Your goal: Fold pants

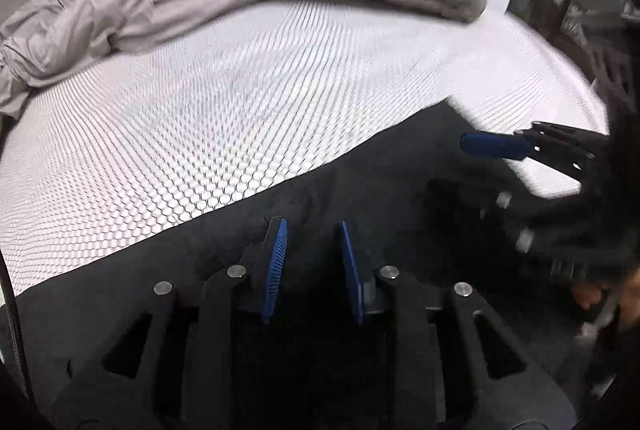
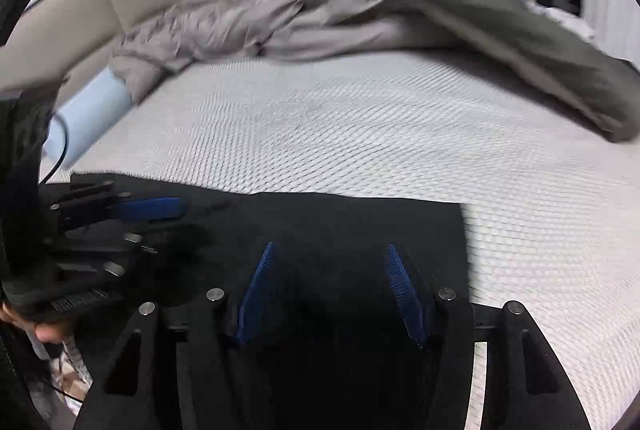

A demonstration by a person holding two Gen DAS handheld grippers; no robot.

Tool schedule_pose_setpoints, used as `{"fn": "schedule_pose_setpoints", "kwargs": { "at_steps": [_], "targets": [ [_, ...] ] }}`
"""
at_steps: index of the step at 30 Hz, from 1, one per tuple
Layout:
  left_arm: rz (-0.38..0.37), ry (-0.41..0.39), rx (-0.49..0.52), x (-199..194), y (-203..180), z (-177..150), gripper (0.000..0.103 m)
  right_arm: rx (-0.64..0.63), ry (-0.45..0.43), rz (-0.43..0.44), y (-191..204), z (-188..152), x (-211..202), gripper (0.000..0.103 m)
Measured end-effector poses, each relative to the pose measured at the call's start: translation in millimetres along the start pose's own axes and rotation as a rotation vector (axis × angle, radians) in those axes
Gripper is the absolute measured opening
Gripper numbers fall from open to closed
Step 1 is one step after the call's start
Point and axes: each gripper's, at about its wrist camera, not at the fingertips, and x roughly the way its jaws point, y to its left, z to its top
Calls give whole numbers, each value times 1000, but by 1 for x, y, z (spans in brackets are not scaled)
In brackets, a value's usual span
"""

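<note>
I'm looking down on a bed [image 2: 360,134] with a white cover in a fine honeycomb weave. Black pants [image 2: 340,226] lie flat on it along the bottom of both views, their far edge straight and one corner at lower right in the right wrist view. Across the top, a crumpled pale grey cloth [image 1: 132,10] lies on the bed, with a darker grey-green blanket [image 2: 500,14] draped beside it toward the upper right.

Both wrist cams close above the bed [image 1: 200,134], angled down; both share the black pants [image 2: 340,226] and grey bedding [image 1: 140,2].
</note>
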Motion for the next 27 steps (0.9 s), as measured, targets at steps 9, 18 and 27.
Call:
{"fn": "schedule_pose_setpoints", "kwargs": {
  "at_steps": [9,18,27],
  "targets": [
    [-23,-20,-45,-31,21,-31,24,47,91,-301,-63,-14,14,64],
    [25,-57,-79,-79,26,-106,31,422,55,416,-134,-88,-24,64],
    [-50,-60,-185,-54,44,-117,30,397,-3,472,-80,-54,-6,9]
  ]
}}
